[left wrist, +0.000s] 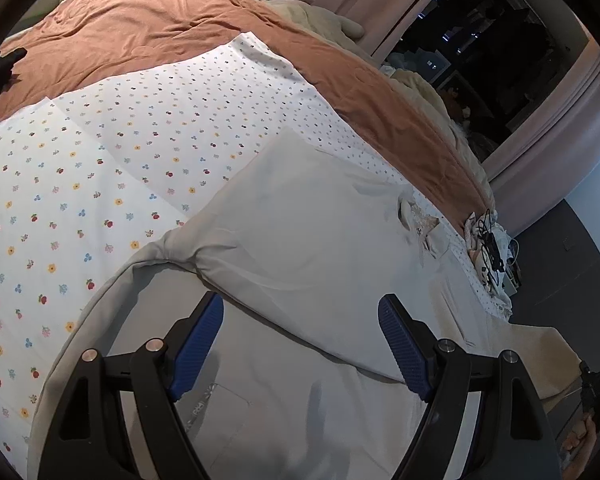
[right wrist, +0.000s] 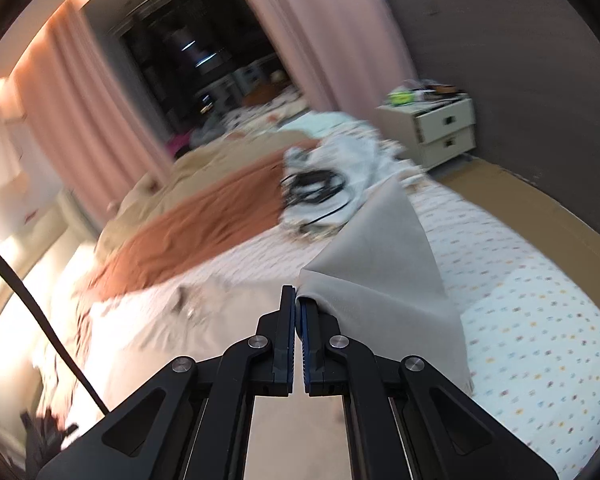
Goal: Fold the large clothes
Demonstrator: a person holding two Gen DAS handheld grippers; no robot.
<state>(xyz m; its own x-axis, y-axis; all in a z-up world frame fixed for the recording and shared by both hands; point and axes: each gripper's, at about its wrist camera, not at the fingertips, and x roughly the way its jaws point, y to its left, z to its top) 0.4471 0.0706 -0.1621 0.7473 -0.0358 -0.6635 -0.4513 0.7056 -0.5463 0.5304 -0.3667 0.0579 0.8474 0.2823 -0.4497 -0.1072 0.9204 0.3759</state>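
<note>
Left gripper [left wrist: 300, 344]: jaws spread wide, blue ribbed pads [left wrist: 198, 344] apart, nothing between them, hovering just above the large pale grey garment [left wrist: 300, 220]. Right gripper [right wrist: 298, 320]: jaws pinched together on an edge of the same grey cloth [right wrist: 380, 256], which rises in a tented fold to the right of the fingers.

The garment lies spread over the near part of the bed, one layer folded over with a diagonal edge; a lace-trimmed opening shows near its far side. Under it, a white bedsheet dotted with small coloured flowers and cherries [left wrist: 100, 168]. Beyond that, a rust-orange blanket [left wrist: 140, 28] runs across the bed, with beige bedding [left wrist: 320, 16] past it.

Room: pink curtains [right wrist: 80, 112] framing a dark window [right wrist: 188, 52], grey-brown wall, cream two-drawer nightstand [right wrist: 444, 128] with clutter on top. A tangle of black cables [right wrist: 316, 188] sits on crumpled white fabric at the bed edge.

Right wrist view is motion-blurred, so far details are unclear. A hand at the lower right of the left view is cut off.
</note>
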